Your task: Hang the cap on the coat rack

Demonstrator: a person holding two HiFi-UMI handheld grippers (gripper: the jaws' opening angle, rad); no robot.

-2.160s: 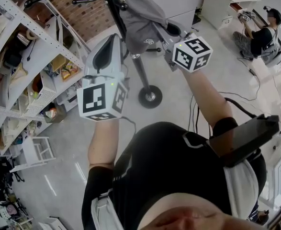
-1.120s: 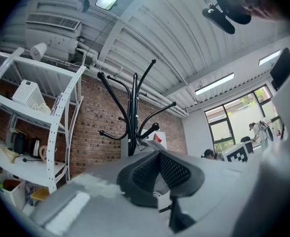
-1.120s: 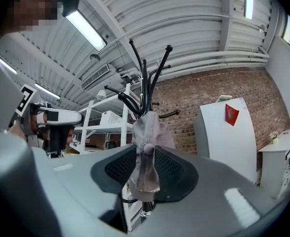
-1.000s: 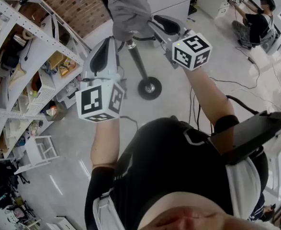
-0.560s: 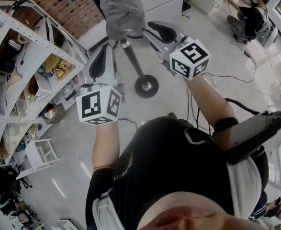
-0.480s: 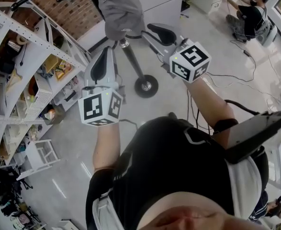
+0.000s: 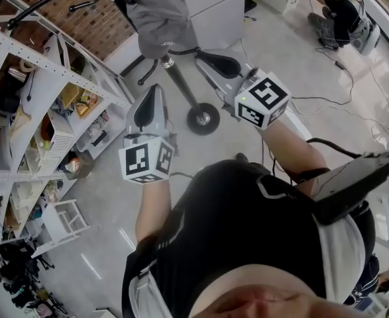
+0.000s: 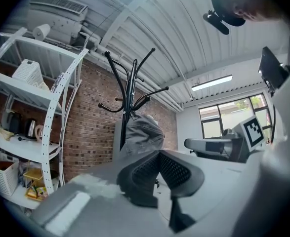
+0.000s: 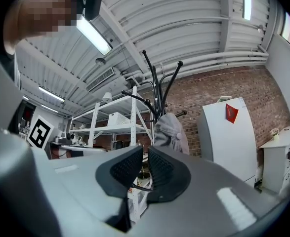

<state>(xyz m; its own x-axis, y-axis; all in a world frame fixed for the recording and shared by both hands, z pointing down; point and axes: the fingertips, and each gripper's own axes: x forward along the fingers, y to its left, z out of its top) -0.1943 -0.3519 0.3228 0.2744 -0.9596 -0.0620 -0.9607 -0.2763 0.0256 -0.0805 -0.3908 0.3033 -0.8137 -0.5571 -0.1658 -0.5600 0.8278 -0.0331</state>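
Fingers of the right gripper are closing empty (left gripper fingers clenched), both drawn back from the hung cap.

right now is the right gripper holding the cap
No, in the right gripper view the cap hangs on the coat rack, apart from the right gripper, whose closing jaws have nothing between them.

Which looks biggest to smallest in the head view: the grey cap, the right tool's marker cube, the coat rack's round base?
1. grey cap.
2. right tool's marker cube, close behind; nearness to the camera enlarges it.
3. coat rack's round base, farthest from the camera.
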